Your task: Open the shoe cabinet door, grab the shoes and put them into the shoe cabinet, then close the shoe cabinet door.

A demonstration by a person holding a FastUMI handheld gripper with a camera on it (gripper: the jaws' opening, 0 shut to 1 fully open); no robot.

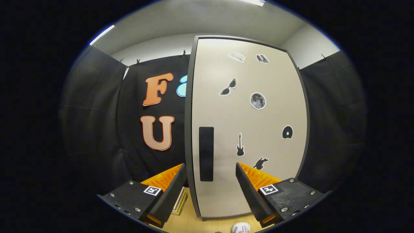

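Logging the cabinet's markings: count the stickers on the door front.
7 on the shoe cabinet door: two near the top, sunglasses, moon, disc, guitar, and a dark figure behind the open gripper; more may be hidden.

No words, brand names or numbers can be read anywhere. The shoe cabinet door carries only picture stickers without lettering, and each finger of the tongs bears a small square coded marker, not readable text.
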